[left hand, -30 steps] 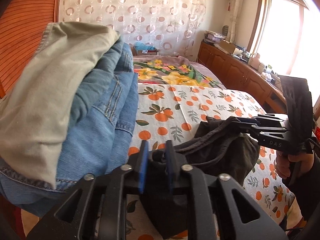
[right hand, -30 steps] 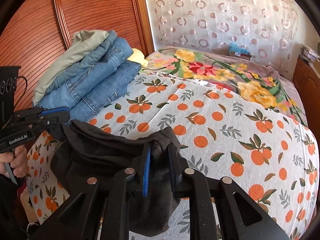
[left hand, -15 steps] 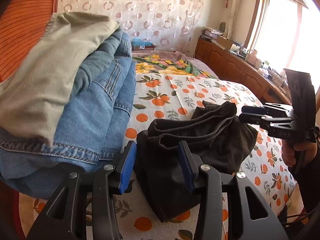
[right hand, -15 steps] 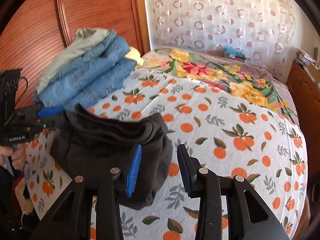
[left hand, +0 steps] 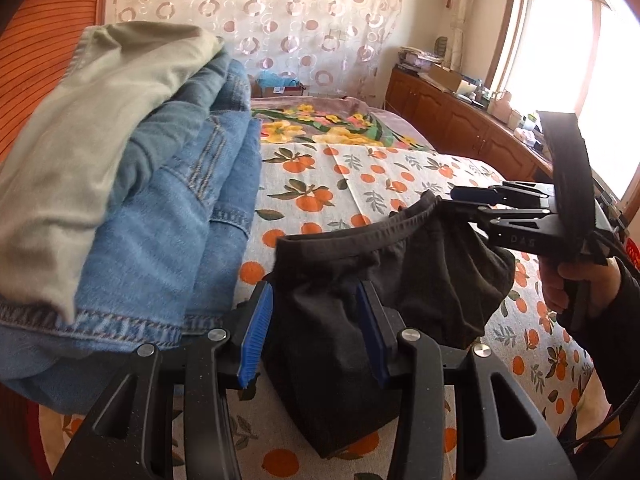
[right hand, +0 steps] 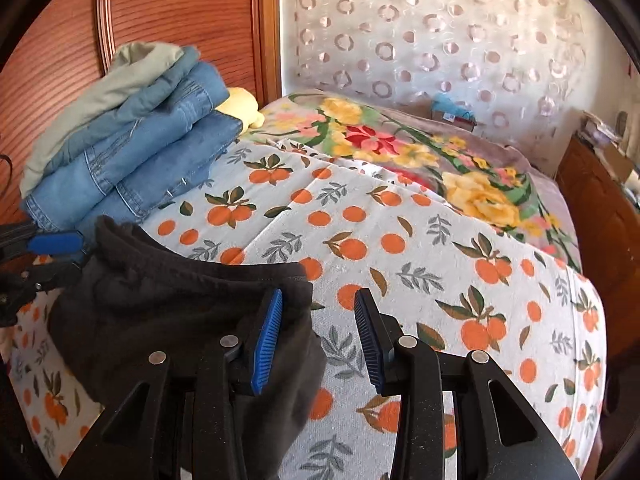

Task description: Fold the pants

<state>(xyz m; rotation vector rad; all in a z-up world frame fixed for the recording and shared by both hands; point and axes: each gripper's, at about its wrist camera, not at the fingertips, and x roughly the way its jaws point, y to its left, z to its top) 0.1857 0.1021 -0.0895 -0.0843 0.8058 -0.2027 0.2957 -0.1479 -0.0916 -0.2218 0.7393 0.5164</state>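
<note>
the folded pants (left hand: 360, 320) lie on the bedsheet (left hand: 360, 184) just ahead of my left gripper (left hand: 316, 332), their near edge between its fingers. to its left, close by, rests a stack of folded clothes (left hand: 152, 208) against the headboard (right hand: 180, 12). from my right gripper (right hand: 318, 334), the pants (right hand: 168, 312) lie to the left and ahead, the bare sheet (right hand: 400, 240) to the right. a blanket (right hand: 400, 140) lies farther ahead, the curtain (right hand: 440, 32) behind it, a cabinet (left hand: 460, 124) on the far right.

Bright daylight, window (left hand: 560, 60) glare, fisheye edges warped, slight blur
</note>
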